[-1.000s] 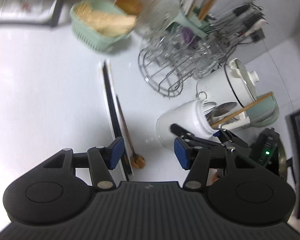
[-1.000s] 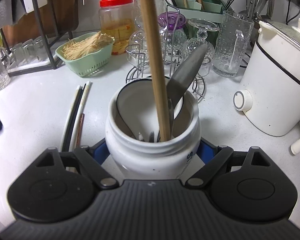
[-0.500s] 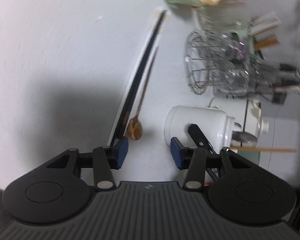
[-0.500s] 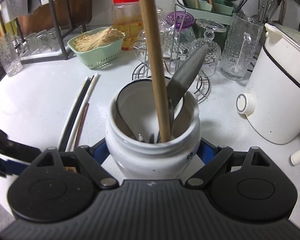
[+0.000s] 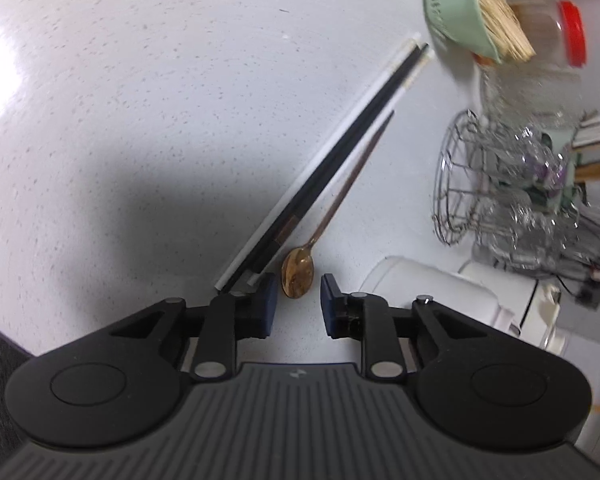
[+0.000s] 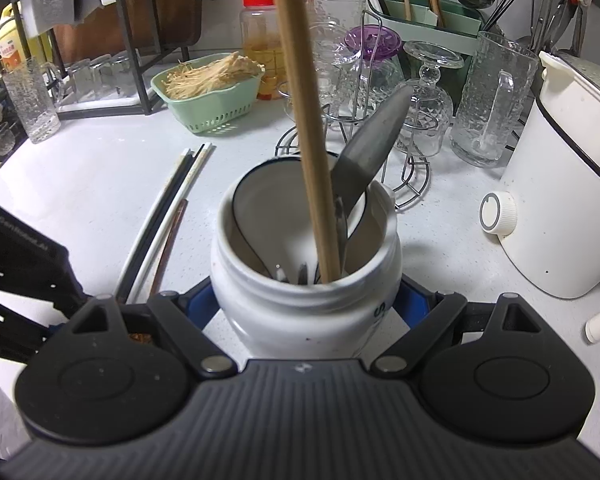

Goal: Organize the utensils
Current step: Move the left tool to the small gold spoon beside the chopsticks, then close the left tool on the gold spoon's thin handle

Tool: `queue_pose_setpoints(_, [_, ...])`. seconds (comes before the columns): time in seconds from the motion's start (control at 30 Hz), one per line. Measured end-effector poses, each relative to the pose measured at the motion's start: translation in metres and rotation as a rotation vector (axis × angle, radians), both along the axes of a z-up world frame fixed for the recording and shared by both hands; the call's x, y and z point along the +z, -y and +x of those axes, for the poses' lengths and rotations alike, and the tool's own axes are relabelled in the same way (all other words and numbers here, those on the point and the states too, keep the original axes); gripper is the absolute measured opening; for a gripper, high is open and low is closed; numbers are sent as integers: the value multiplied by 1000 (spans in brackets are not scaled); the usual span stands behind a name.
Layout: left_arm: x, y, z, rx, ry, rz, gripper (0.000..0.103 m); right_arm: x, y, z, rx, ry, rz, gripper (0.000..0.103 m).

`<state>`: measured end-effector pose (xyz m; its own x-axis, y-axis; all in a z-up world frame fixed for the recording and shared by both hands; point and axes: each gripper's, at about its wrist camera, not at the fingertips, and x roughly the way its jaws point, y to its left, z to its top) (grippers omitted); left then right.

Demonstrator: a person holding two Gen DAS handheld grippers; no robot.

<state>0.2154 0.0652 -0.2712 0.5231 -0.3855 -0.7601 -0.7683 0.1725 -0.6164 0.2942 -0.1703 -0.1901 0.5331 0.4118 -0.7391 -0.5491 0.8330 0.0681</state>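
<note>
A bronze spoon (image 5: 298, 271) lies on the white counter, its bowl just ahead of my open left gripper (image 5: 298, 305), between the two blue pads. Black and white chopsticks (image 5: 324, 168) lie beside it to the left; both also show in the right wrist view (image 6: 160, 220). My right gripper (image 6: 306, 300) is shut on a white ceramic utensil jar (image 6: 304, 300) that holds a wooden stick (image 6: 304, 120), a grey spatula (image 6: 372, 144) and some cutlery. The jar (image 5: 428, 284) shows at the right of the left wrist view.
A green basket of enoki mushrooms (image 6: 212, 88), a red-lidded jar (image 6: 262, 44), a wire rack with glassware (image 6: 380, 92), a glass mug (image 6: 496, 100) and a white cooker (image 6: 564, 200) stand behind. A dish rack (image 6: 100, 40) is at the back left. The counter edge is near left.
My left gripper has swung down and in toward the spoon's bowl, which now lies between its open pads. The right gripper still holds the jar in place.
</note>
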Motion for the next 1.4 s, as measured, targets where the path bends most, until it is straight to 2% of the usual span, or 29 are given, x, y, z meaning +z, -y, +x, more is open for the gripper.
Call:
queue_pose_setpoints(0.47, [15,15,9,70,-155,87,25,-1,3,-1,10,3,11,91])
queue_pose_setpoints(0.63, [17,20,12,75,-192,100,7,-1,4,-3,7,6,16,91])
queue_pose_setpoints(0.83, [21,22,18,68,-191,145,3,-1,6,-4,9,12,23,91])
queue_pose_setpoints(1.03, [26,26,6,34,-188,166,2,-1,7,-4,9,12,28,91])
queue_pose_setpoints(1.23, [29,28,-12,-25,-187,173,2,-2,8,-5,9,16,31,91])
queue_pose_setpoints(1.4, [41,28,-21,-116,-138,209,1,-2,9,-6,10,23,37,91])
